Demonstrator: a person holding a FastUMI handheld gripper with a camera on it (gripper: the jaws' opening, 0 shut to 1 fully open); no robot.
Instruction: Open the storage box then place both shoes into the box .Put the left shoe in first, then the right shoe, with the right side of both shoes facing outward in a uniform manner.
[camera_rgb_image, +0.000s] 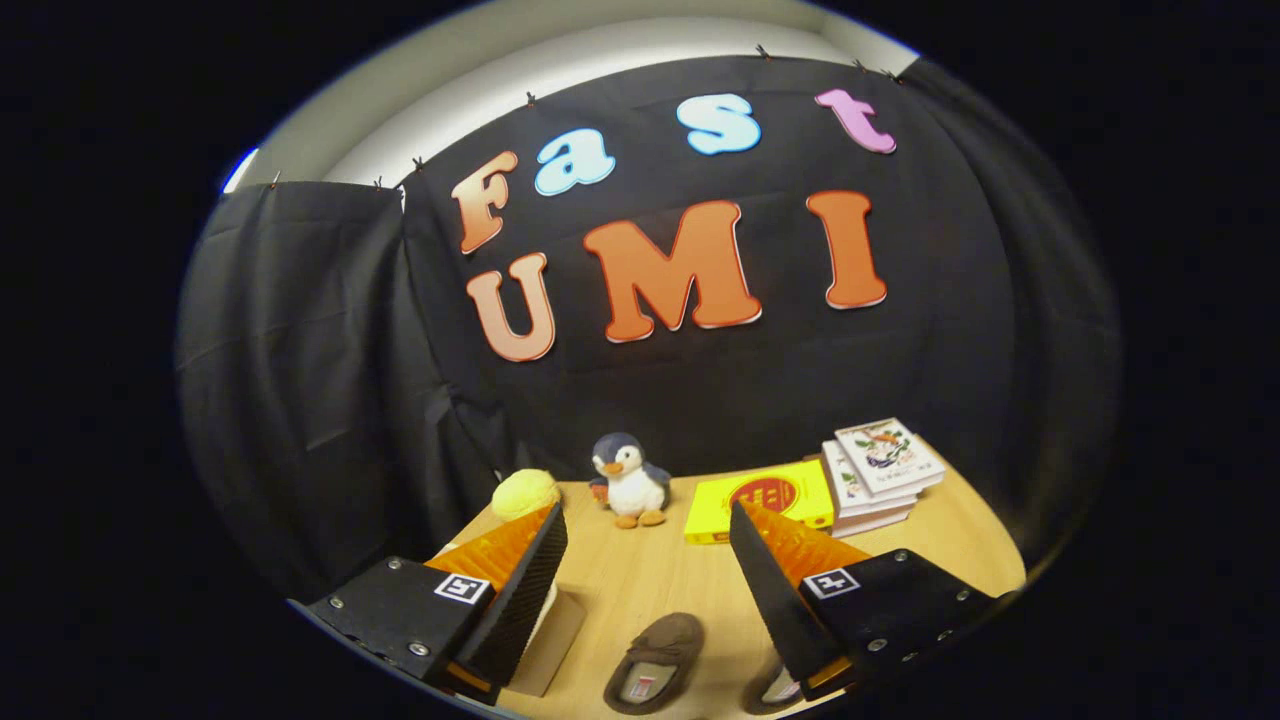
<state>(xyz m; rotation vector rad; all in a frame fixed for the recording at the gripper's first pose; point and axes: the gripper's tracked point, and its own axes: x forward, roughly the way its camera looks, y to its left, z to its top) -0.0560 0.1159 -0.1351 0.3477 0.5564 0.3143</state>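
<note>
At the bottom of the frame the gripper (648, 560) hangs with its fingers spread wide and nothing between them; below the gap lies one brown slipper (656, 662) on the wooden table (650, 570), a second slipper (772, 690) half hidden by the right finger; a pale box (555, 640), likely the storage box, sits behind the left finger; opening it seems the step in hand, calling for a move toward that box; beyond stand one plush penguin (629, 479), one yellow ball (525, 493), one yellow box (762, 500), one stack of books (880, 475).
</note>
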